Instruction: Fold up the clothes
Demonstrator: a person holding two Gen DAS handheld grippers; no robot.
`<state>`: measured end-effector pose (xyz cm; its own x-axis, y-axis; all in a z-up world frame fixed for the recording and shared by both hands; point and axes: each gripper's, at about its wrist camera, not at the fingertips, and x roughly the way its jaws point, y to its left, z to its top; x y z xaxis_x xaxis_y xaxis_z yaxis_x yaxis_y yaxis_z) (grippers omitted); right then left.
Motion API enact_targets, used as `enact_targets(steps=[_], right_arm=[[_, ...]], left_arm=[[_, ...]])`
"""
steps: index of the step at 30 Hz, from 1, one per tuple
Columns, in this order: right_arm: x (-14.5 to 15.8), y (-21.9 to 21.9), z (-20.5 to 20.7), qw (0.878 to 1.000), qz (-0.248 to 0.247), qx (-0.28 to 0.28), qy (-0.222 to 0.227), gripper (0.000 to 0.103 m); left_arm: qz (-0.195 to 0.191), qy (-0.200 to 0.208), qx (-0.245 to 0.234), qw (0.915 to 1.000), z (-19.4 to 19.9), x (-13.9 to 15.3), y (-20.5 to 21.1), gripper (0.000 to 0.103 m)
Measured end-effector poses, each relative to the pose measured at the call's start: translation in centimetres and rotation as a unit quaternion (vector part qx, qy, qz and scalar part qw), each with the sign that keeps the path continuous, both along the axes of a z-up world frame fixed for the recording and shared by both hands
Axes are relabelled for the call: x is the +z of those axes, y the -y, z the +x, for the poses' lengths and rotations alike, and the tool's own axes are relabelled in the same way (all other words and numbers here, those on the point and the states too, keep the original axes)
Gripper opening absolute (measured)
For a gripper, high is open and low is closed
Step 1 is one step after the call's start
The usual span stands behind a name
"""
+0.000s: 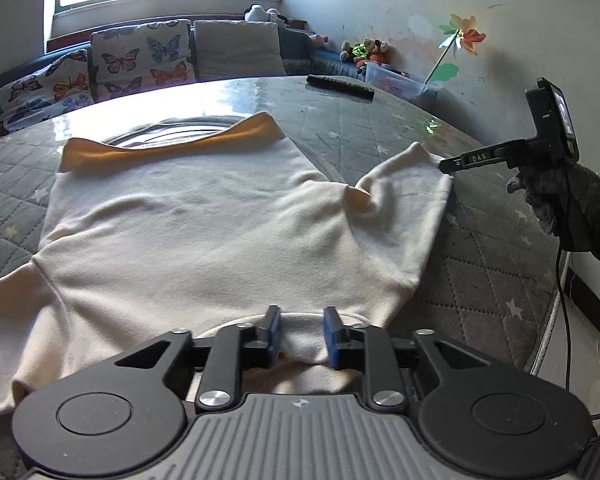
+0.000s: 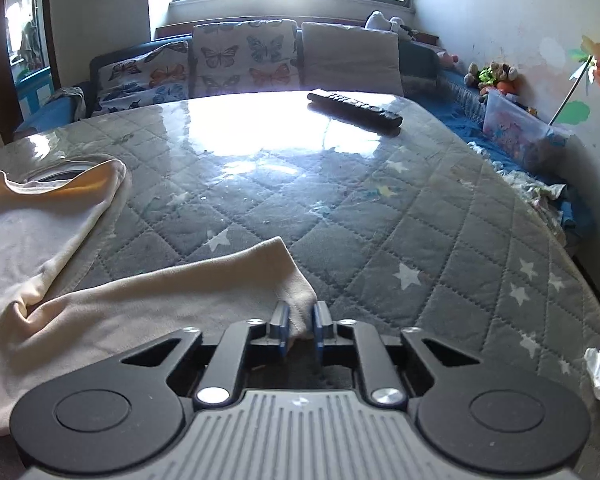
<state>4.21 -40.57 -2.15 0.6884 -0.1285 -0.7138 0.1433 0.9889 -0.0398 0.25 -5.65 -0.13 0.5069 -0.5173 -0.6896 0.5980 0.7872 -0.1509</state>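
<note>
Left wrist view: left gripper (image 1: 299, 334) spread, straddling the shirt (image 1: 204, 232) collar, not pinching.
Right gripper (image 2: 299, 326): blue pads nipping the sleeve (image 2: 204, 280) cuff.
Writing: "DAS" on its finger (seen from the left).
Shirt: flat on quilted table (image 2: 340, 208); remote (image 2: 354, 109) beyond it.

Only readable thing is "DAS" in white letters on the right gripper (image 1: 446, 166) finger, right side of the left-wrist view.
</note>
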Motion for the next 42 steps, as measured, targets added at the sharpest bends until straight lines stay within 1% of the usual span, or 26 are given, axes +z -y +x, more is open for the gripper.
enact_targets(steps=[5,7,8,10,11,13,14,15,18,20,21,22,24,25,29,32,35,37,38,40,42], right_arm=[[0.0,0.0,-0.2,1.000,-0.021,-0.010,-0.001,0.009],[0.0,-0.1,-0.2,1.000,-0.027,-0.011,-0.004,0.012],[0.0,-0.1,-0.2,0.999,-0.030,-0.011,-0.005,0.017],[0.5,-0.4,-0.3,0.999,-0.034,-0.008,-0.001,0.020],[0.9,-0.6,-0.4,0.999,-0.036,-0.001,0.005,0.020],[1.7,-1.7,-0.3,0.999,-0.036,0.022,0.014,0.026],[2.1,-2.4,-0.3,0.999,-0.034,0.036,0.017,0.031],[2.3,-3.3,-0.3,0.998,-0.032,0.054,0.019,0.033],[3.0,-6.2,-0.2,0.993,-0.019,0.113,0.022,0.035],[3.3,-8.2,-0.2,0.988,-0.007,0.153,0.022,0.040],[3.4,-9.2,-0.1,0.985,-0.003,0.171,0.022,0.041],[3.5,-11.0,0.0,0.979,-0.002,0.204,0.021,0.041],[3.5,-13.7,0.0,0.967,0.003,0.253,0.017,0.047],[3.5,-15.0,0.1,0.961,0.004,0.275,0.016,0.048],[3.0,-19.6,0.1,0.940,0.006,0.341,0.008,0.049],[2.4,-21.9,0.1,0.928,0.012,0.372,-0.002,0.050],[1.8,-23.5,-0.1,0.921,0.016,0.389,-0.011,0.050],[1.4,-24.2,-0.2,0.917,0.015,0.398,-0.019,0.050],[1.1,-24.6,-0.2,0.915,0.014,0.403,-0.024,0.050],[0.7,-24.9,-0.4,0.912,0.010,0.408,-0.032,0.050],[0.5,-25.1,-0.6,0.911,0.007,0.412,-0.037,0.050]], left_arm=[[-0.011,0.008,0.027,0.9995,0.0,0.8,-2.1,0.031],[-0.014,0.015,0.046,0.9987,0.1,1.2,-3.3,0.032],[-0.015,0.018,0.060,0.9979,0.3,1.4,-4.2,0.032],[-0.016,0.023,0.088,0.9957,0.6,1.7,-5.9,0.032],[-0.016,0.024,0.105,0.9940,0.8,1.8,-6.9,0.032],[-0.011,0.022,0.131,0.9911,1.3,1.5,-8.3,0.032],[-0.008,0.021,0.143,0.9895,1.5,1.4,-8.9,0.032],[-0.005,0.021,0.155,0.9877,1.7,1.3,-9.6,0.032],[0.003,0.018,0.191,0.9815,2.4,0.9,-11.5,0.032],[0.009,0.016,0.215,0.9765,2.8,0.6,-12.8,0.032],[0.011,0.015,0.227,0.9738,3.1,0.5,-13.5,0.032],[0.014,0.014,0.238,0.9710,3.3,0.3,-14.1,0.032],[0.020,0.012,0.262,0.9648,3.7,0.1,-15.4,0.032],[0.022,0.011,0.274,0.9615,4.0,-0.1,-16.0,0.032],[0.030,0.014,0.297,0.9543,4.2,-0.5,-17.5,0.032],[0.045,0.025,0.323,0.9452,4.4,-0.5,-18.6,0.032],[0.059,0.034,0.361,0.9301,4.6,-0.7,-20.0,0.032],[0.058,0.035,0.385,0.9205,4.8,-0.7,-21.1,0.031],[0.059,0.037,0.397,0.9151,4.9,-0.7,-21.7,0.031],[0.081,0.040,0.431,0.8978,5.2,-0.7,-22.7,0.031],[0.082,0.036,0.457,0.8851,5.3,-0.9,-24.0,0.032]])
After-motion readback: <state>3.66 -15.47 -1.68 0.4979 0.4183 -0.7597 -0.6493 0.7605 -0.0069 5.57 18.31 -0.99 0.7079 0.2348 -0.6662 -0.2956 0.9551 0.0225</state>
